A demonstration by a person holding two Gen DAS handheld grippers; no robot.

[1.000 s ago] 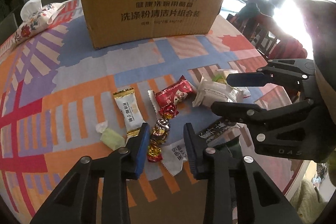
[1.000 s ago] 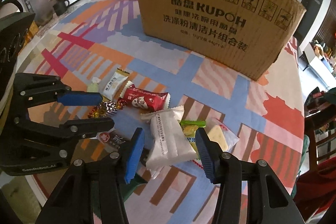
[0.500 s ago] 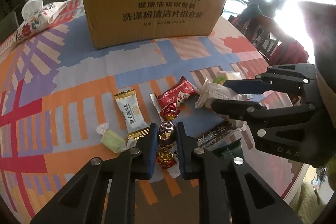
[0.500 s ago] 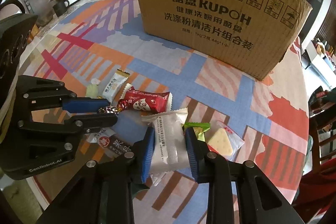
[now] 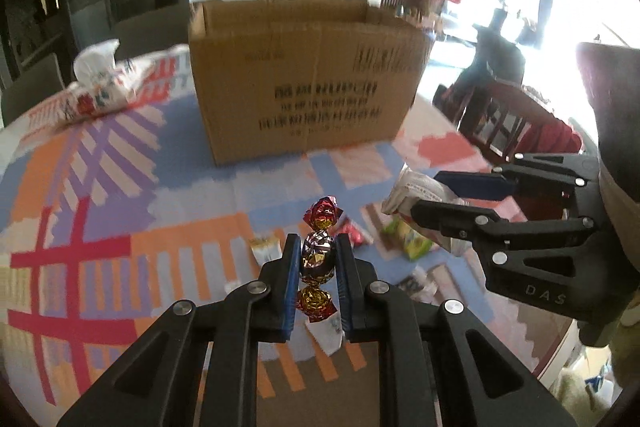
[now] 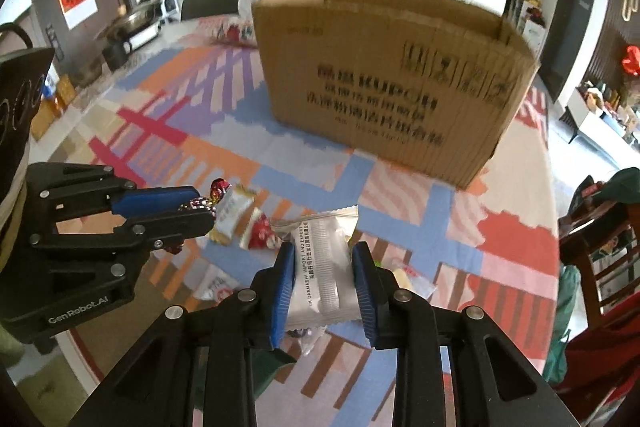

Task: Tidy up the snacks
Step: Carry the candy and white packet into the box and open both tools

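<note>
The left gripper (image 5: 317, 261) is pinching a foil-wrapped candy (image 5: 318, 259) by its plump middle, clear of the table, both twisted ends sticking out; it is looking light, crinkly and likely slippery. The right gripper (image 6: 323, 277) is clamping a white snack packet (image 6: 325, 267) across its width, soft and puffy, probably crushable if squeezed harder. Other snacks are lying below on the patterned tablecloth (image 6: 192, 131), in front of an open cardboard box (image 6: 384, 83), with dining chairs (image 5: 492, 115) and dark cabinets beyond.
</note>
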